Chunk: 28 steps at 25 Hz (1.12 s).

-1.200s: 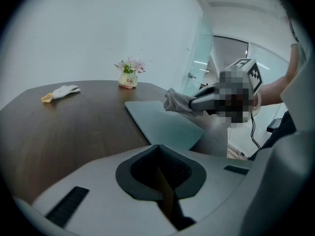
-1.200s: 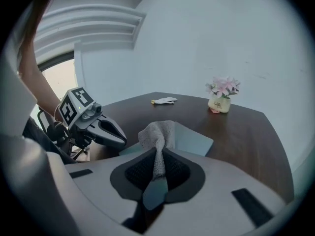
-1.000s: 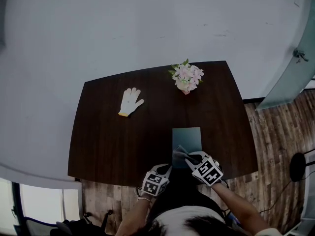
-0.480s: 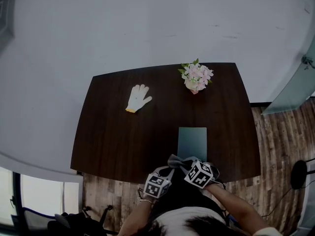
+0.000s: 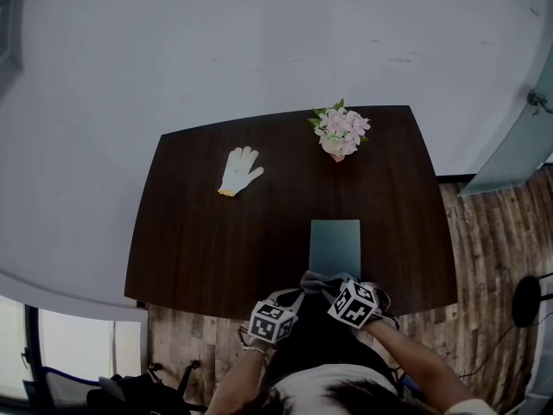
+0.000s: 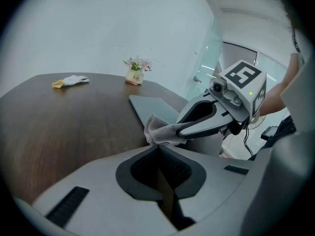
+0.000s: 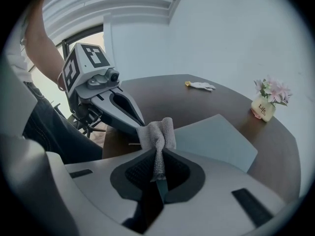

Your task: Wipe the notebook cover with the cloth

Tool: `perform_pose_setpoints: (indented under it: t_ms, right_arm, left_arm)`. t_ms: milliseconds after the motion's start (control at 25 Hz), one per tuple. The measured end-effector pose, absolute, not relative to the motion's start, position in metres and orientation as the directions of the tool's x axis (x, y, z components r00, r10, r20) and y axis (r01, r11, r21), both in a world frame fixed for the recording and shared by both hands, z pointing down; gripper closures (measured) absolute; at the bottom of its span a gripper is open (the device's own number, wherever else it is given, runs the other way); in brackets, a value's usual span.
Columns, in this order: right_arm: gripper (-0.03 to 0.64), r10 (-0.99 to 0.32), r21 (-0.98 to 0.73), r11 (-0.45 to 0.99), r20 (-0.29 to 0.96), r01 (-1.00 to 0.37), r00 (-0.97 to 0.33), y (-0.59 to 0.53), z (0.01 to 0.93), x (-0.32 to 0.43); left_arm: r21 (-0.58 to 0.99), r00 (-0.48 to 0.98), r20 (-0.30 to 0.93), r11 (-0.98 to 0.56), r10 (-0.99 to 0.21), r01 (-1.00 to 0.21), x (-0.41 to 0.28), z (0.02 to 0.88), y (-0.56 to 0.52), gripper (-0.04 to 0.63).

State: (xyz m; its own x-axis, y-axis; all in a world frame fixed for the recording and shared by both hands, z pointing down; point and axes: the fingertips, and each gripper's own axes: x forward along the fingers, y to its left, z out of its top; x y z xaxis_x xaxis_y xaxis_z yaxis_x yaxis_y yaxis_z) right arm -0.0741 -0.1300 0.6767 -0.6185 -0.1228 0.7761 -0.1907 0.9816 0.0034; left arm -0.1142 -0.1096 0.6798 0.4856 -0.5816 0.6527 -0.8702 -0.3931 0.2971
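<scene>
Right claw (image 7: 157, 155) is clamped on the grey cloth (image 7: 158, 132), which stands bunched above its tips at the near end of the notebook (image 5: 335, 247). Left claw (image 6: 158, 150) is closed on nothing, its tips just beside the cloth. The notebook lies flat near the front edge of the desk (image 5: 207, 249).

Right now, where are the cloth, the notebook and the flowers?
cloth (image 7: 157, 132): right gripper view, on its bunched top part.
notebook (image 5: 335, 245): head view, on the middle of its cover.
flowers (image 5: 340, 126): head view, on the pink blooms.
</scene>
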Motion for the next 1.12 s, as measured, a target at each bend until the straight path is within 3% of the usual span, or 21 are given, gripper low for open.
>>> perform_pose_setpoints:
  t_ms: [480, 1120]
  right_arm:
    - [0.575, -0.182, 0.006, 0.961, 0.768, -0.276, -0.614, -0.129, 0.677, -0.032]
    - [0.575, -0.228, 0.009, 0.941, 0.754, -0.339, -0.616, -0.13, 0.677, 0.016]
  left_arm:
    - [0.294, 0.463, 0.645, -0.362, -0.608, -0.884, -0.109, 0.674, -0.107, 0.578]
    - [0.287, 0.403, 0.533, -0.289, -0.744, -0.913, -0.099, 0.623, -0.128, 0.578]
